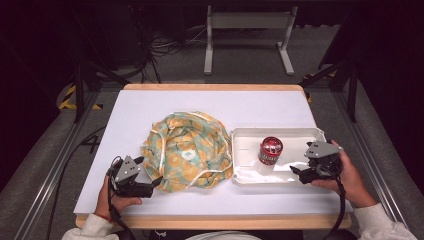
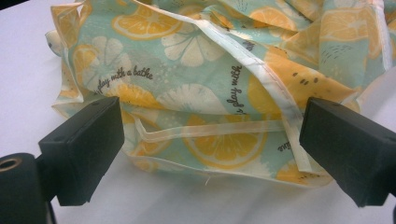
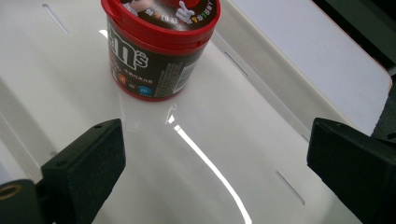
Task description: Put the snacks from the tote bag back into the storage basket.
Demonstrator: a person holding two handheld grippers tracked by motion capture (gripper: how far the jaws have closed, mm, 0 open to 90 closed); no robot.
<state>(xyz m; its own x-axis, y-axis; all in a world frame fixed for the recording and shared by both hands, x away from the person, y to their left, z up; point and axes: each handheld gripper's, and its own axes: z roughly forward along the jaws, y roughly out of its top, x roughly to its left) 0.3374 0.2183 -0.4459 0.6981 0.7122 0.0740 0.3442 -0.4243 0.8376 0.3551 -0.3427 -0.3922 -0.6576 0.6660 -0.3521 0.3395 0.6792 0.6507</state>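
A crumpled cloth bag [image 1: 187, 150] printed with lemon slices on pale green lies in the middle of the white table top. My left gripper [image 1: 152, 186] stands open at the bag's near left edge, its jaws wide on either side of the bag's hem [image 2: 205, 133], touching nothing. A red-lidded candy tub [image 1: 270, 150] stands upright in a white tray [image 1: 295, 134] to the right of the bag. My right gripper [image 1: 298, 173] is open over the tray's near right part, pointed at the tub [image 3: 156, 44], a short way from it.
The white table top [image 1: 150, 105] has bare room behind the bag and tray and along the left side. Its wooden front edge [image 1: 215, 221] runs just behind my hands. Beyond the table are a dark floor, cables and a white stand [image 1: 247, 37].
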